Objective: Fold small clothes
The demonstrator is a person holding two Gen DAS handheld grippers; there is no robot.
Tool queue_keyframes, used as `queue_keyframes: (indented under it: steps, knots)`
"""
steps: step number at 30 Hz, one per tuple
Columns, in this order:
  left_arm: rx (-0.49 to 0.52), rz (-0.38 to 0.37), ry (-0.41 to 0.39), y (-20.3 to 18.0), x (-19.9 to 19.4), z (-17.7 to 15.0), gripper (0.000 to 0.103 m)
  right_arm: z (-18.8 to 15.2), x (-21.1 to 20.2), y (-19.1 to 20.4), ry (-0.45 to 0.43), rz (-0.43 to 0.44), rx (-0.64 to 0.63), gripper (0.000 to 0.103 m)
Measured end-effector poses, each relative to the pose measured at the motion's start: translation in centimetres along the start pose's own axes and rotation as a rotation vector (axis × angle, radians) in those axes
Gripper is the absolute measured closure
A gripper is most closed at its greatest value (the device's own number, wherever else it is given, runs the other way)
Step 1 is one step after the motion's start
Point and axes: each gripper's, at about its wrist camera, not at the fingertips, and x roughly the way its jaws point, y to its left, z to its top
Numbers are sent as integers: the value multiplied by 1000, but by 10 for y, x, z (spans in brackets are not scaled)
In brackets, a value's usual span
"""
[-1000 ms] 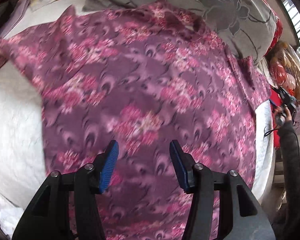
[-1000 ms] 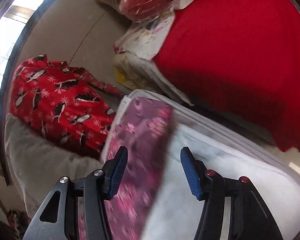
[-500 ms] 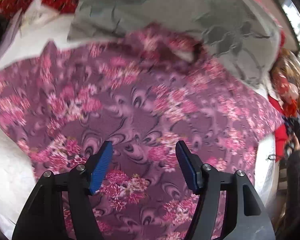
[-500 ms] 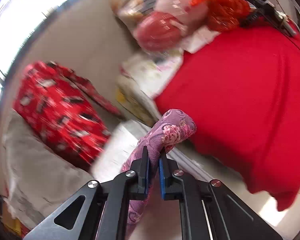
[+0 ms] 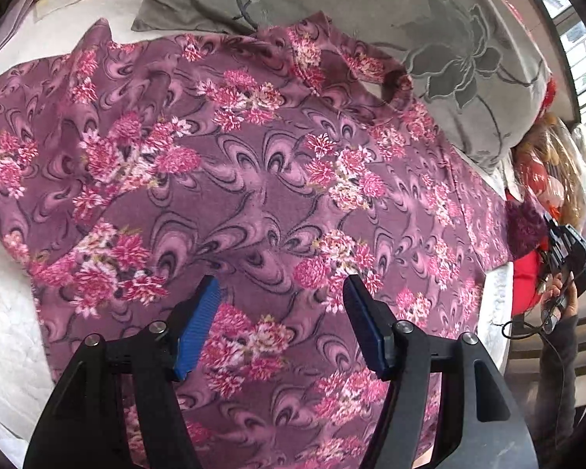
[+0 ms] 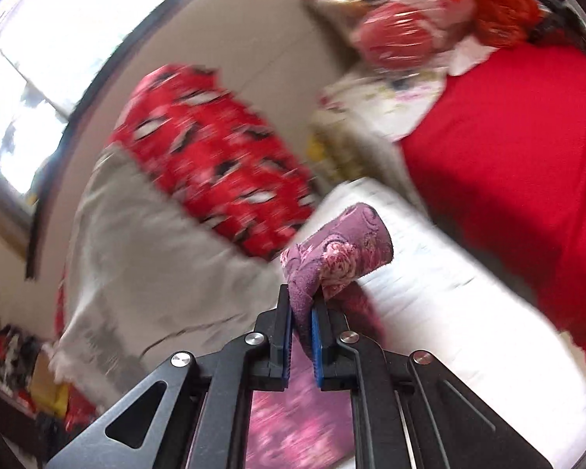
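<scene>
The purple floral top [image 5: 254, 179] lies spread over the white bedding [image 5: 4, 312], filling the middle of the left wrist view, its collar toward the grey pillow [image 5: 449, 39] at upper right. The right gripper [image 6: 301, 326] is pinched tight on a sleeve end [image 6: 343, 242], at centre of its view. The left gripper [image 5: 279, 312] hovers spread over the lower body, gripping nothing. Best to carry the sleeve flat across the chest, and keep the cloth taut so it doesn't bunch.
</scene>
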Motion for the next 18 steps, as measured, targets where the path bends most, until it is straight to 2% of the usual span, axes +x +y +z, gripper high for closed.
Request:
queue_keyframes:
  steps: [7, 13, 18]
  knots:
    - [21, -31, 1, 20, -20, -1, 38, -66, 0, 75, 98, 97, -82, 95]
    - [16, -58, 6, 33, -26, 3, 38, -134, 17, 143, 209, 159, -167, 95]
    - [10, -94, -23, 43, -41, 6, 38, -187, 33, 201, 304, 213, -252, 95]
